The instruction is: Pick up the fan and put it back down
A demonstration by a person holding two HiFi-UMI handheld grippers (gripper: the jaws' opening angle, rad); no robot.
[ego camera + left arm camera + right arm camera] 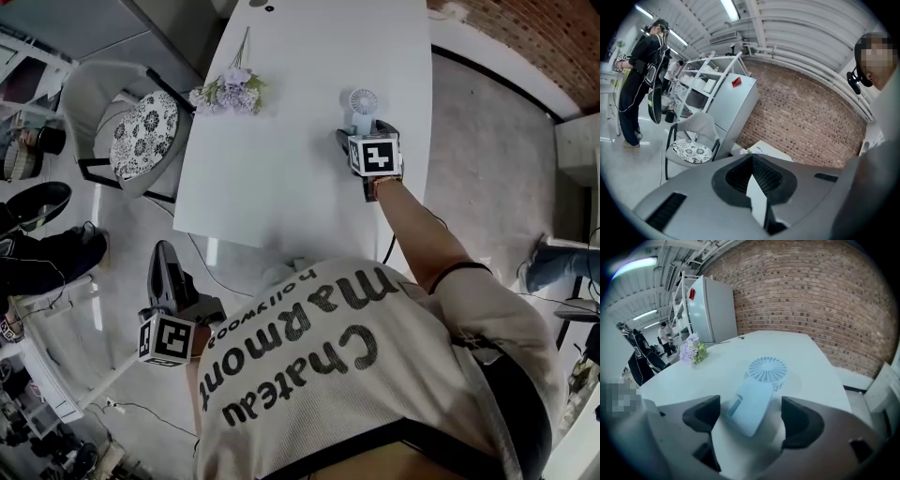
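White table (pixel 281 178) before a brick wall (pixel 811 296). Right tongs (pixel 750 420) stand wide apart just above it. The small fan (pixel 757 397) lies flat on the table between them. No pad appears to touch it, though the near end is hard to judge. Left tongs (pixel 752 157) are closed, tips together, empty, held clear of the table. Flowers (pixel 230 92) lie near the far left corner, and a cushioned chair (pixel 141 131) stands beside it.

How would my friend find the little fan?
Look at the big white table. Toward its right side, between the right gripper's open jaws, sits the fan. It's pale blue with a round grille, unlike the purple flowers further left.
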